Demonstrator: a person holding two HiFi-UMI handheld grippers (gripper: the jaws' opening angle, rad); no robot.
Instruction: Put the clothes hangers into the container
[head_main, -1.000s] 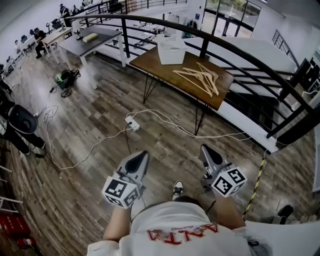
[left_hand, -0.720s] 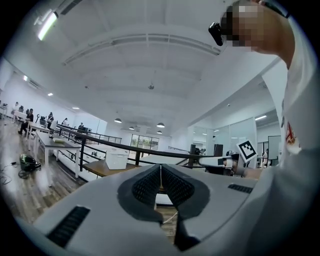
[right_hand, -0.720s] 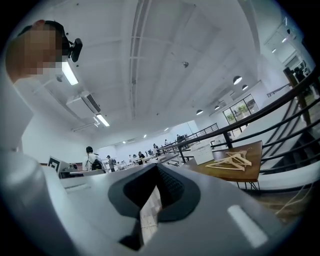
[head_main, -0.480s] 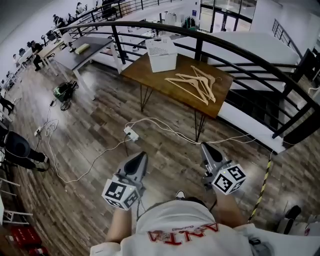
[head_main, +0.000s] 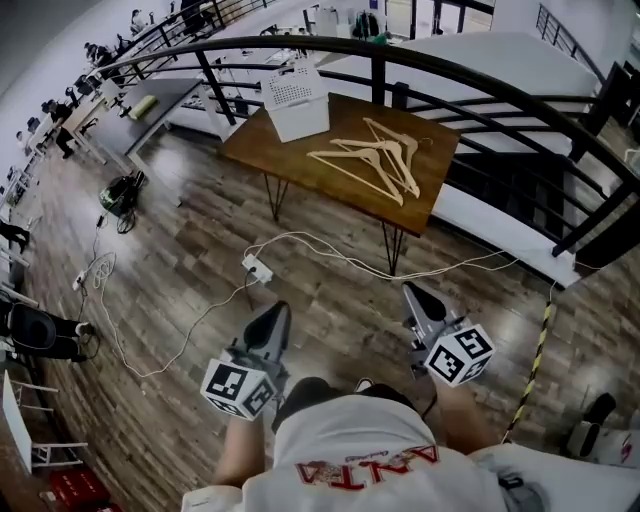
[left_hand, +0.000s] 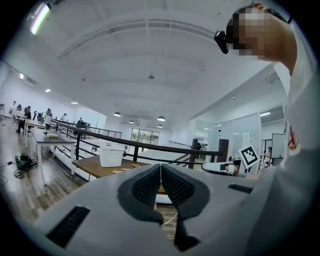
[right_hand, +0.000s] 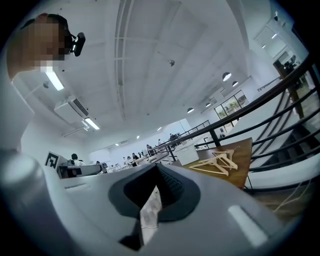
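left hand-held gripper closed, empty, right hand-held gripper closed, empty

Head view looks down; both gripper views share the far table.

Hangers pale bare wood; table brown matt wood; container white perforated plastic; railing black metal.

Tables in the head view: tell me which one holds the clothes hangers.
The brown wooden table on thin black legs by the railing: the hangers lie on it beside the white basket. The grey table farther left holds none.
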